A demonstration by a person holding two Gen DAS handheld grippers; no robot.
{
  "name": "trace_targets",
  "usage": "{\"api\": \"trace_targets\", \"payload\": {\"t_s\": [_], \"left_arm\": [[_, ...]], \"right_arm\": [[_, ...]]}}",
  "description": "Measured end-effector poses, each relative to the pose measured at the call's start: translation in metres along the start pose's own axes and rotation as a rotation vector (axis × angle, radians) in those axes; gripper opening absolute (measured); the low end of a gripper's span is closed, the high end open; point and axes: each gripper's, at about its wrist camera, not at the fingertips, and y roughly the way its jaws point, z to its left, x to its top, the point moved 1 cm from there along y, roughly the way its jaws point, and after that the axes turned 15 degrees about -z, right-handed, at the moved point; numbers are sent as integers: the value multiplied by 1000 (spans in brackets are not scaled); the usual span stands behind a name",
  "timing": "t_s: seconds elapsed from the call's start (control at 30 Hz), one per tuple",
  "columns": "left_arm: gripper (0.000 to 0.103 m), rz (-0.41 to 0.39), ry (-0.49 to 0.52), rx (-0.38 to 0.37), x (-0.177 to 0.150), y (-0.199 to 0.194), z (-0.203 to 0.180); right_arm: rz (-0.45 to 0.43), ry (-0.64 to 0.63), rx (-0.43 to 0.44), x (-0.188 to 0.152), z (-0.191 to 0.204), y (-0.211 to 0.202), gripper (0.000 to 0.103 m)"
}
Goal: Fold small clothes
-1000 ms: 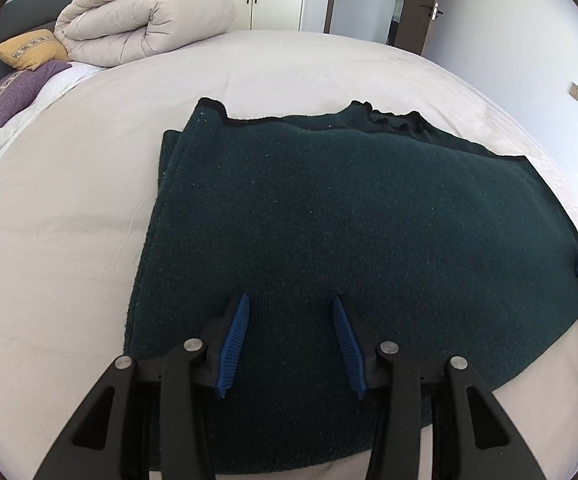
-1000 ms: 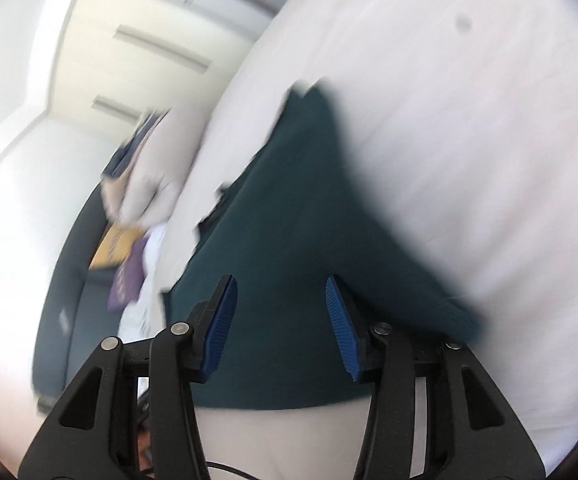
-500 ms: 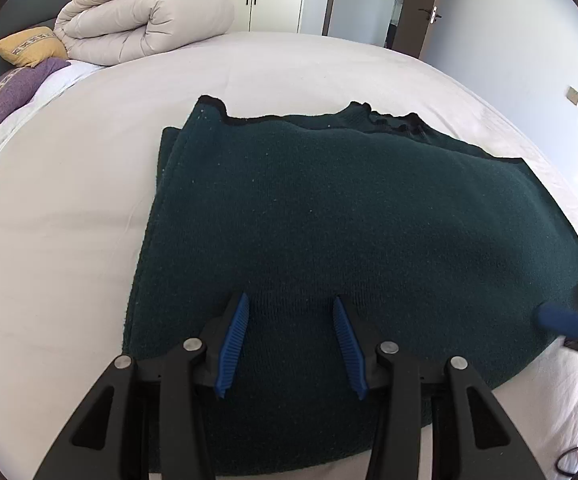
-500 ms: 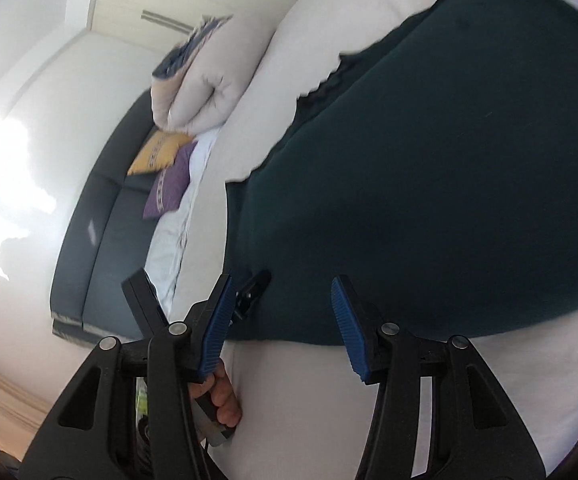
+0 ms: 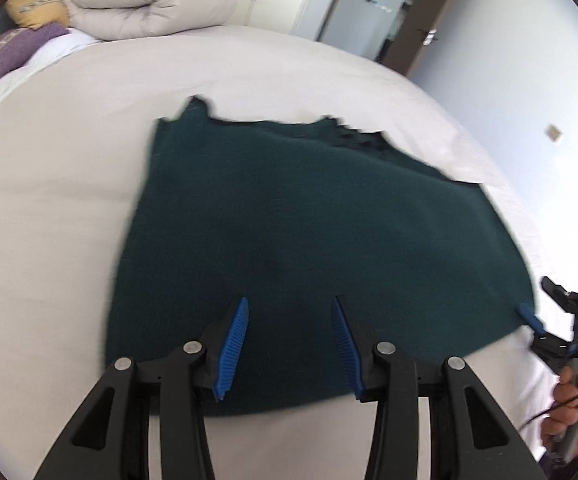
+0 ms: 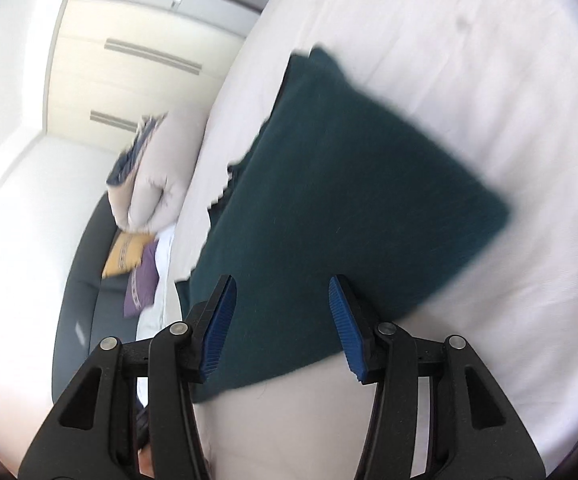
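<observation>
Left wrist view: on the pale bed sheet (image 5: 69, 184) lies the dark green garment (image 5: 309, 232), flat. Your left gripper (image 5: 289, 344) tilts down over its near hem, jaws apart, nothing between them. Right wrist view: your right gripper (image 6: 281, 320) hovers rolled over the garment's (image 6: 349, 184) edge, jaws opening, empty.

A home bedroom: a bed (image 5: 69, 200), rolled duvet (image 5: 149, 8), cushions, wardrobe doors.

Big white bed (image 5: 69, 184) fills the room; rolled beige duvet (image 5: 149, 4) at its far corner, wardrobe doors (image 6: 129, 64) behind, dark sofa (image 6: 85, 264) alongside with cushions.
</observation>
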Motion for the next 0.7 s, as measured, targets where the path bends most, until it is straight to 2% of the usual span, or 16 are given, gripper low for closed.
{"api": "trace_targets", "payload": {"t_s": [0.07, 0.17, 0.23, 0.27, 0.33, 0.4, 0.47, 0.57, 0.6, 0.67, 0.7], "left_arm": [[45, 7, 30, -73, 3, 5, -29], [45, 69, 62, -149, -1, 30, -63], [43, 113, 49, -125, -8, 50, -60], [38, 118, 20, -127, -10, 54, -53], [14, 114, -60, -149, -10, 53, -32], [3, 124, -140, -144, -9, 50, -4], [4, 117, -218, -153, -8, 47, 22], [4, 100, -326, -175, -8, 38, 55], [4, 91, -342, -177, -7, 35, 62], [4, 68, -353, -129, -6, 26, 77], [4, 62, -386, -139, -6, 23, 86]], "right_arm": [[2, 2, 58, -3, 9, -4, 56], [111, -44, 131, -23, 34, 22, 56], [184, -73, 157, -40, 51, 49, 56], [205, -76, 159, -44, 53, 55, 56], [247, -73, 131, -49, 49, 72, 56], [244, -47, 94, -43, 34, 72, 53], [216, 25, 129, -31, 19, 68, 52], [139, 70, 120, -8, 4, 63, 52], [121, 79, 113, 0, -1, 58, 51], [78, 89, 97, 18, -13, 39, 51], [55, 92, 87, 25, -17, 32, 52]]}}
